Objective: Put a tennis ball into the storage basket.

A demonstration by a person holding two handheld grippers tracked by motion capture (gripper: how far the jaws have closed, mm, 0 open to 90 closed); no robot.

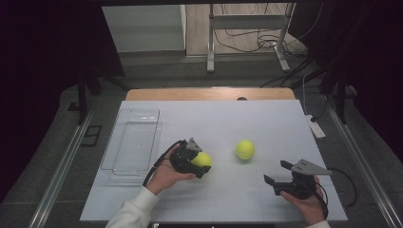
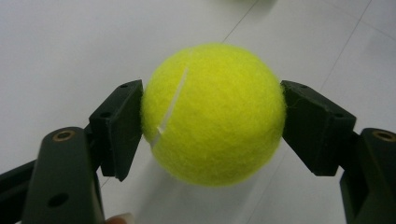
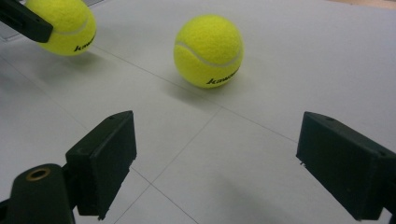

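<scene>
A yellow tennis ball is clamped between the black pads of my left gripper, left of the table's middle, low over the white surface. That held ball also appears at the top left of the right gripper view, with one left jaw across it. A second tennis ball rests free on the table to its right. My right gripper stands open at the front right, pointing toward the free ball from a short distance, nothing between its pads.
A clear plastic bin lies at the left side of the white table cover. A white power strip sits off the table's right edge. A metal stand and cables are on the floor behind.
</scene>
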